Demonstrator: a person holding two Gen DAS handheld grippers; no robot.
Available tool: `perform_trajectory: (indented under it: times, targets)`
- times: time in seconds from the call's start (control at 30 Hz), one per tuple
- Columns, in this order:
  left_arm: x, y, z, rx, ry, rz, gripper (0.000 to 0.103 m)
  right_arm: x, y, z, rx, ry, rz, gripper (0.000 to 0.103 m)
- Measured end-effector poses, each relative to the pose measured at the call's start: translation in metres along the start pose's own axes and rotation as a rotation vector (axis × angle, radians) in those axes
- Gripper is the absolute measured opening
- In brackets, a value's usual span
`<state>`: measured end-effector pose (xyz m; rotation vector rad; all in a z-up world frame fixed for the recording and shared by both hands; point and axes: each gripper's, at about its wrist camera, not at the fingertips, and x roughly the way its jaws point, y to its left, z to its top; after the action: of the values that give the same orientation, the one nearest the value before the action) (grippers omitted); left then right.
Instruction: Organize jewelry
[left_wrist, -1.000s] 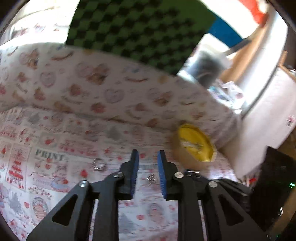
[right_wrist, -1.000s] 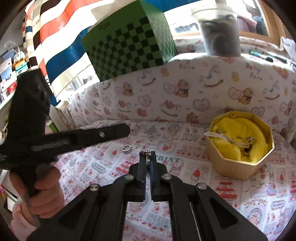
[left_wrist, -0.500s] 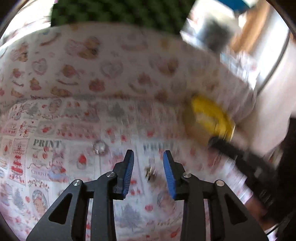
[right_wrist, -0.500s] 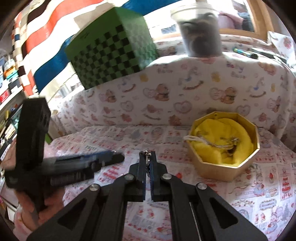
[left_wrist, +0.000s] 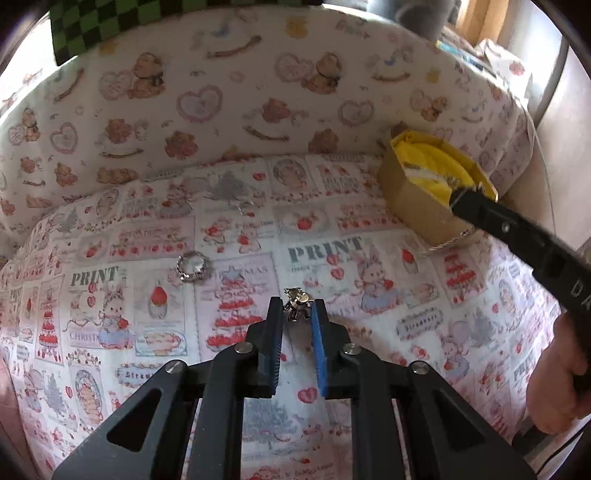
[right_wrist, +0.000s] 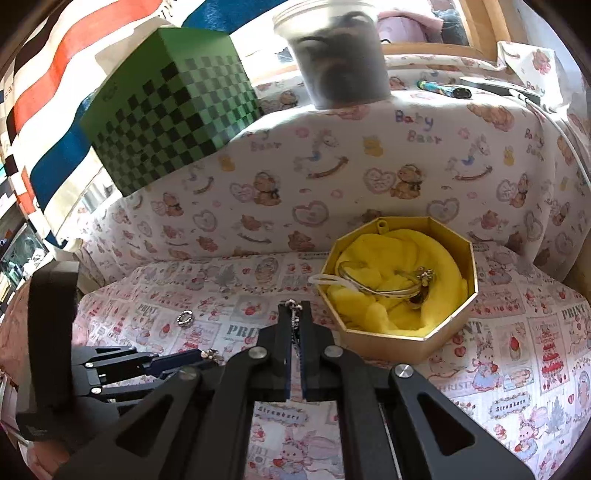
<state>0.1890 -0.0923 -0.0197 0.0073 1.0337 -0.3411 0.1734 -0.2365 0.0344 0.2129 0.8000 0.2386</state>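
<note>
A gold octagonal box (right_wrist: 463, 314) lined with yellow cloth holds bangles and a charm; it also shows in the left wrist view (left_wrist: 417, 205). My right gripper (right_wrist: 294, 308) is shut on a thin silver chain (right_wrist: 294, 317), just left of the box. My left gripper (left_wrist: 297, 306) is open, low over the cloth, with a small silver charm (left_wrist: 296, 304) between its fingertips, which do not grip it. A beaded silver ring (left_wrist: 191, 266) lies on the cloth to the left; it also shows in the right wrist view (right_wrist: 184, 317).
A printed cloth (left_wrist: 369, 295) covers the surface and the raised back ledge (right_wrist: 369, 177). A green checkered box (right_wrist: 173, 110) and a dark plastic jar (right_wrist: 340, 62) stand on the ledge. Pens (right_wrist: 443, 88) lie at the back right.
My left gripper dropped toward the cloth and moved onto the small charm, its jaws now either side of it. My right gripper carried the chain closer to the gold box.
</note>
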Motion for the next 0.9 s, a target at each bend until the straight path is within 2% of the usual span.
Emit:
perform_trajectory:
  times: [0.17, 0.27, 0.37, 0.5, 0.7, 0.77, 0.9]
  targets:
    - [-0.023, 0.013, 0.002, -0.045, -0.085, -0.027, 0.014, -0.007, -0.003, 0.004, 0.009, -0.015, 0.008, 0.003]
    - [-0.040, 0.018, 0.003, -0.054, -0.129, -0.028, 0.014, -0.019, 0.002, 0.010, -0.014, -0.023, -0.050, 0.003]
    - [-0.062, 0.019, 0.007, -0.060, -0.167, -0.025, 0.014, -0.039, -0.002, 0.019, -0.003, -0.070, -0.008, 0.003]
    - [-0.096, 0.008, 0.022, -0.046, -0.220, -0.026, 0.014, -0.059, -0.013, 0.042, 0.036, -0.087, -0.017, 0.003]
    - [-0.100, -0.025, 0.061, -0.017, -0.176, -0.058, 0.014, -0.064, -0.024, 0.078, 0.041, -0.045, -0.065, 0.003]
    - [-0.088, -0.036, 0.075, -0.019, -0.146, -0.078, 0.014, -0.058, -0.032, 0.082, 0.066, -0.005, -0.079, 0.003]
    - [-0.059, -0.058, 0.089, -0.014, -0.122, -0.105, 0.014, -0.042, -0.045, 0.071, 0.116, 0.024, -0.053, 0.003]
